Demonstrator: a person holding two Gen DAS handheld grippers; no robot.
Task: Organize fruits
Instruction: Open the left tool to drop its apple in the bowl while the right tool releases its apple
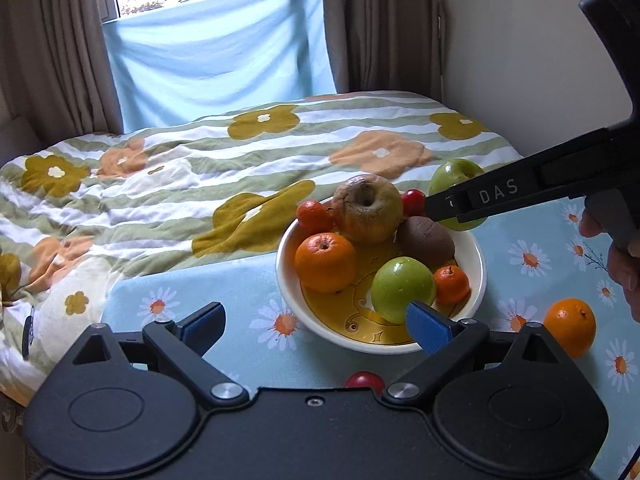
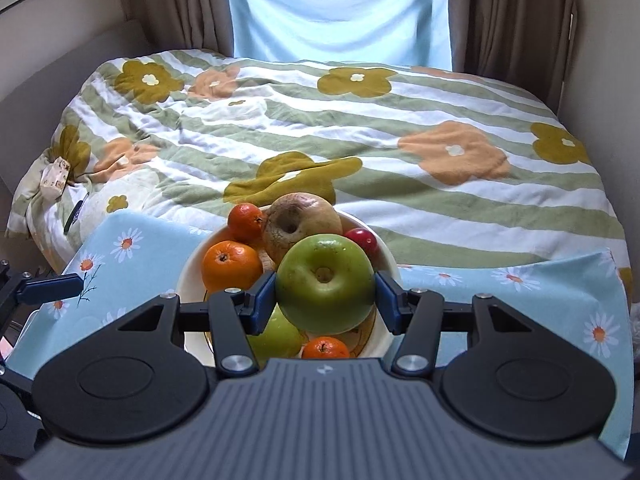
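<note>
The right gripper (image 2: pixel 325 294) clamps a round green apple (image 2: pixel 325 282) between its blue pads, holding it just above the white, yellow-centred ceramic bowl (image 2: pixel 390 258) for placing. The left gripper (image 1: pixel 316 322) waits with fingers apart, near the bowl's front rim.

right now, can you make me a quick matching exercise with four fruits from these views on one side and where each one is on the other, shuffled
Fruits:
1. large green apple
2. wrinkled brownish apple
3. lone orange
4. kiwi

Places:
A. on the daisy cloth, outside the bowl
B. held between the right gripper fingers, above the bowl
C. in the bowl, just right of the wrinkled apple
D. at the back of the bowl, hollow facing the camera

Pairs: 1-B, 2-D, 3-A, 4-C
</note>
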